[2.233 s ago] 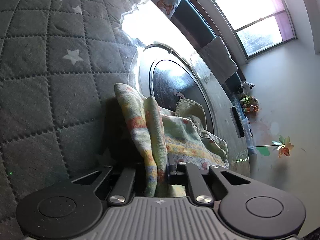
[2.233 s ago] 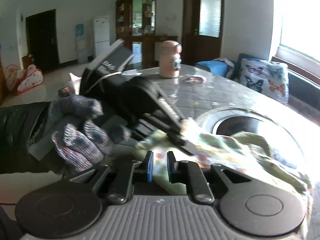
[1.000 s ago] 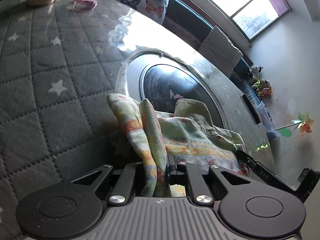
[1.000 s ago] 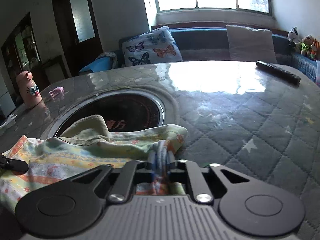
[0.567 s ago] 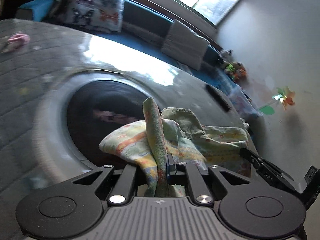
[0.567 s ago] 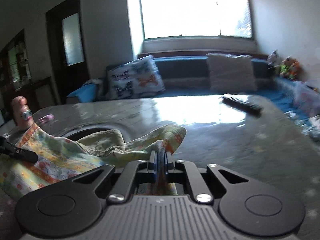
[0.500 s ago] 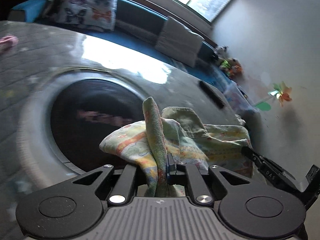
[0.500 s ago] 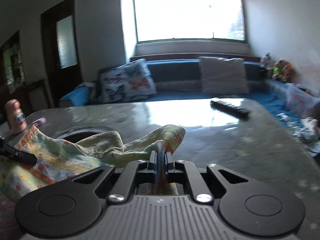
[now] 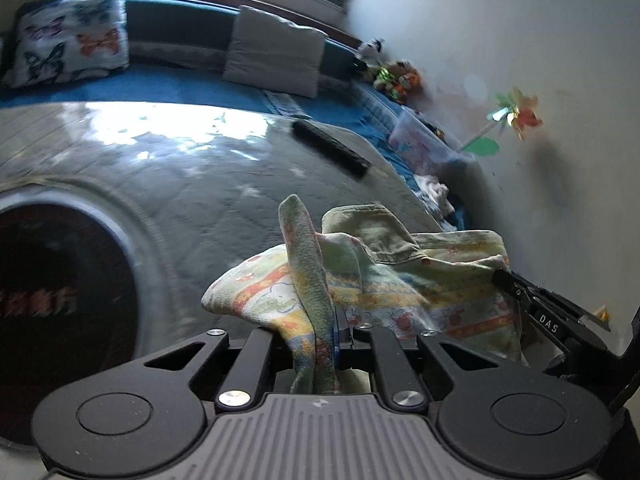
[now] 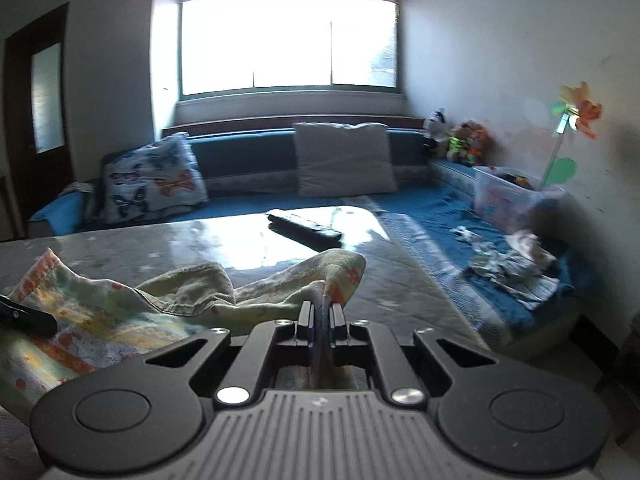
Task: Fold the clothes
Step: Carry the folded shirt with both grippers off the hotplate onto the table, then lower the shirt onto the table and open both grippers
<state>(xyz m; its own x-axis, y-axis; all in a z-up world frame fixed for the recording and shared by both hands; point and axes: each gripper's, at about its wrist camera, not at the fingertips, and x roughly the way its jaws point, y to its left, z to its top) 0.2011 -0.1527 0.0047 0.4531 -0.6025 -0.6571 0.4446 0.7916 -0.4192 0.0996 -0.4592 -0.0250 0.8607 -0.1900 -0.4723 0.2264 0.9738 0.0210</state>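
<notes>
A small pastel patterned garment [image 9: 400,280] with green, yellow and orange print hangs stretched between both grippers above the grey quilted table [image 9: 192,184]. My left gripper [image 9: 320,320] is shut on one bunched edge of it. My right gripper [image 10: 322,312] is shut on the opposite edge of the garment [image 10: 120,312]. The right gripper's black finger shows at the right of the left wrist view [image 9: 540,312], and the left gripper's fingertip [image 10: 24,316] at the left of the right wrist view.
A black remote control [image 10: 306,230] lies on the far part of the table. A round dark inset [image 9: 60,300] sits in the table at the left. Behind is a blue sofa [image 10: 440,208] with cushions, loose clothes [image 10: 508,264] and a clear box [image 10: 508,196].
Both grippers have lifted the garment off the table and swung toward the sofa and window. The round inset has slid to the left of the left wrist view.
</notes>
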